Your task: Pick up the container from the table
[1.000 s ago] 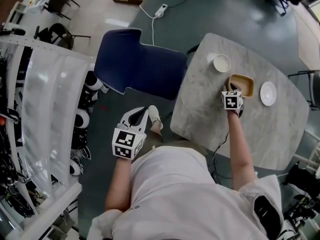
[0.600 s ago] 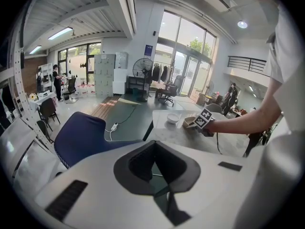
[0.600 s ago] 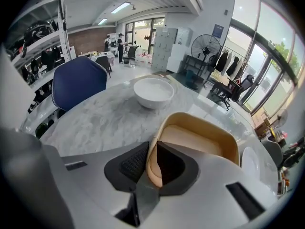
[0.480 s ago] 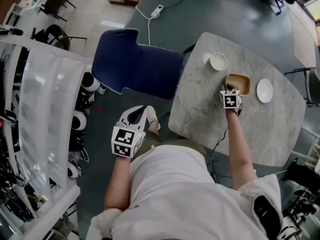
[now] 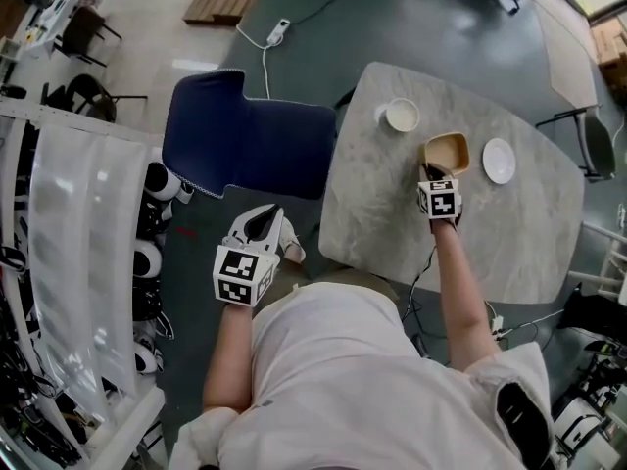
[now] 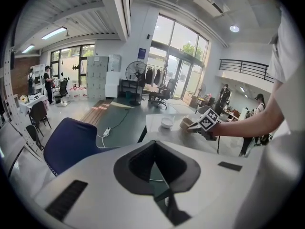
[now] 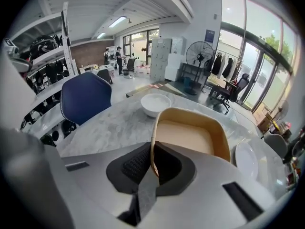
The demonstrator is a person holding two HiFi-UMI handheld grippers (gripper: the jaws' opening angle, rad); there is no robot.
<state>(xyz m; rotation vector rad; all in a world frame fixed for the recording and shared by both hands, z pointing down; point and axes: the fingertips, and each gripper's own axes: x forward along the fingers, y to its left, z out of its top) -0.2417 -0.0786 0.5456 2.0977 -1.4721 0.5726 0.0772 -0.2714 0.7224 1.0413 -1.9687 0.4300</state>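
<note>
The container point(image 5: 446, 152) is a tan, square-sided tub with rounded corners, over the marble table point(image 5: 392, 204) at the right. My right gripper point(image 5: 432, 174) has just been closing, and its jaws now pinch the tub's near rim. In the right gripper view the tub point(image 7: 190, 135) fills the middle, tilted and empty, its thin wall clamped between the right gripper's point(image 7: 151, 150) dark pads. My left gripper point(image 5: 262, 221) hangs off the table over the floor, beside the person's knee. The left gripper point(image 6: 154, 147) has its pads together with nothing between them.
A white bowl point(image 5: 402, 116) sits behind and left of the tub, and a white plate point(image 5: 498, 161) lies to its right. A blue chair point(image 5: 250, 148) stands against the table's left edge. A power strip and cable point(image 5: 277, 31) lie on the floor beyond.
The right gripper's jaws have closed on the tub's near rim, and the gripper has risen a little with the tub. The left gripper has stayed where it was.
</note>
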